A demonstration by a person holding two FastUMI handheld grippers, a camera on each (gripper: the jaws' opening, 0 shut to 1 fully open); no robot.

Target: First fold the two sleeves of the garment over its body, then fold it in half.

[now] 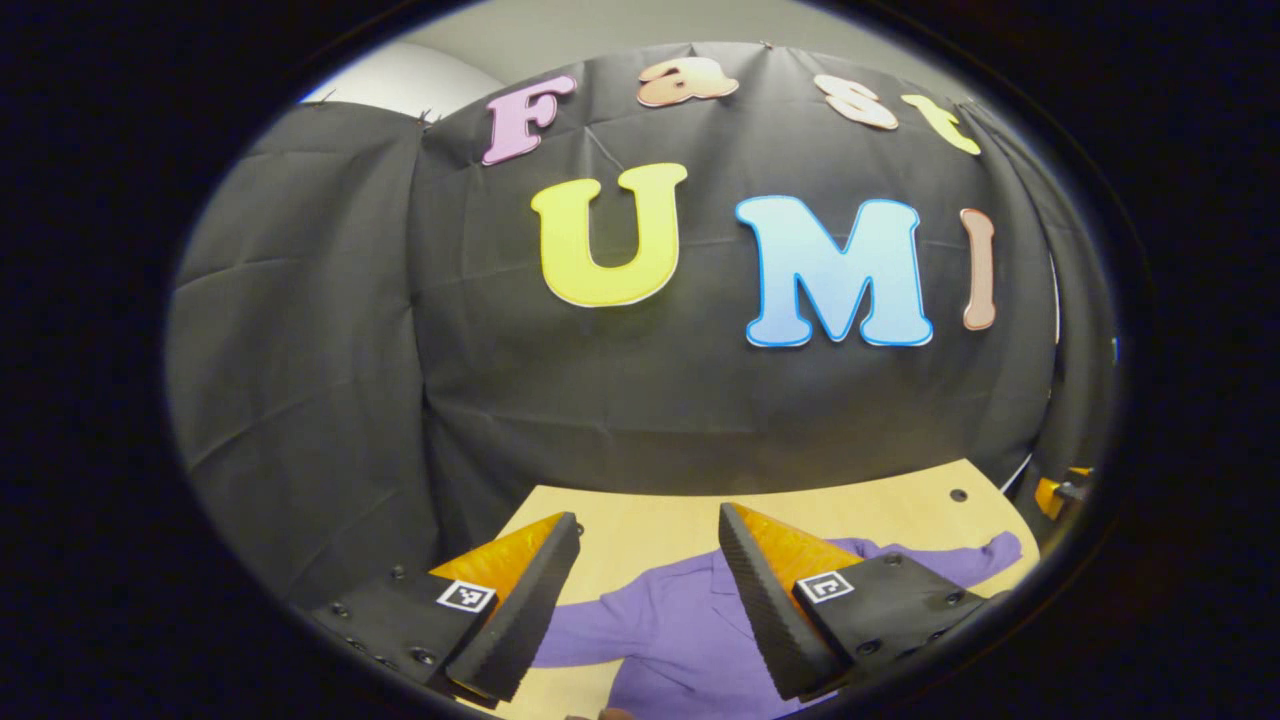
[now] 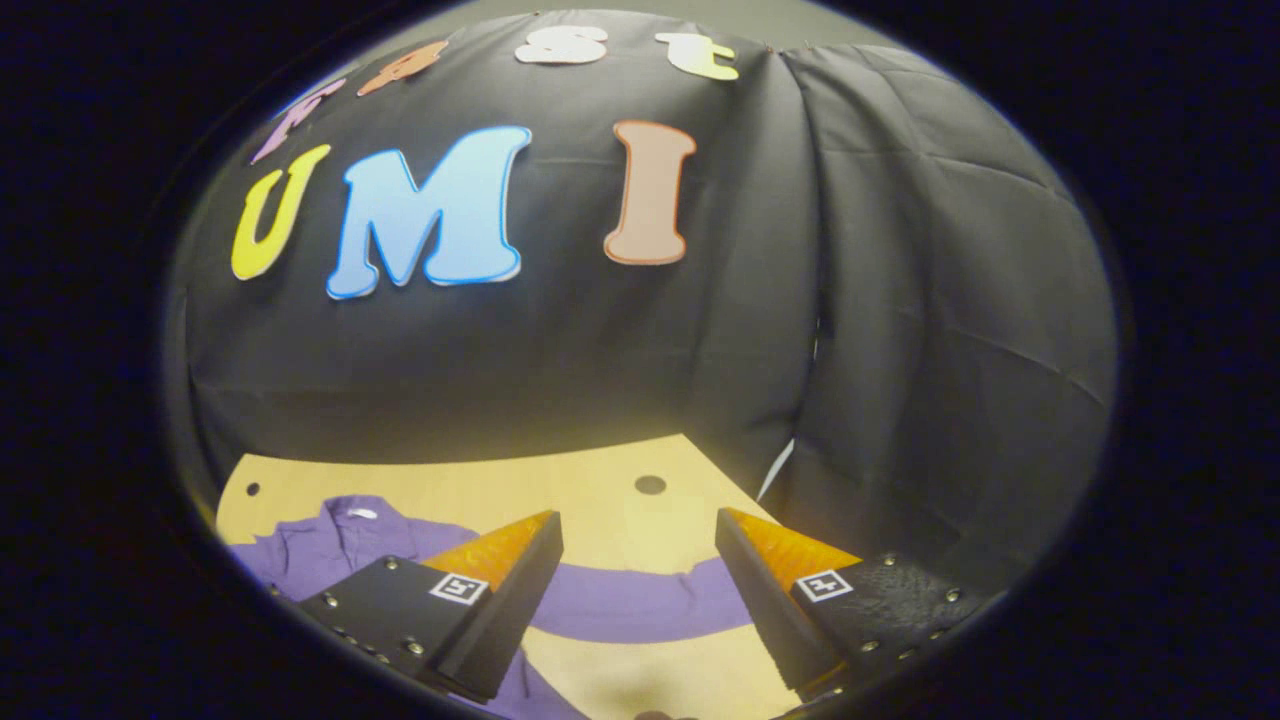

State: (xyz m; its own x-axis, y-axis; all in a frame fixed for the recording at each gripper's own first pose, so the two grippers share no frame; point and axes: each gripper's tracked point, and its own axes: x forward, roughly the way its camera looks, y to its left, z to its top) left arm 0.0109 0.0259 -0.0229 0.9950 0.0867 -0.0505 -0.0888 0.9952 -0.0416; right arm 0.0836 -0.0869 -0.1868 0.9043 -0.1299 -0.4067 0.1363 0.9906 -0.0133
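Parted right gripper (image 2: 640, 535) above purple garment (image 2: 640, 605), sleeve seemingly outstretched.

The right gripper (image 2: 640, 545), with two black fingers (image 2: 500, 610) tipped in orange wedges, hangs above a light wooden tabletop (image 2: 600, 500) with its jaws spread wide and nothing between them. A purple long-sleeved cloth garment (image 2: 330, 545) lies flat on the wood, its collar area towards the left. One purple sleeve (image 2: 640, 600) stretches out sideways from the body, crossing the gap between the fingers and ending near the right-hand finger. A small dark round hole (image 2: 650, 485) sits in the tabletop beyond the sleeve, and another hole (image 2: 252, 489) lies near the far left corner. Black cloth walls (image 2: 900, 350) rise behind the table.
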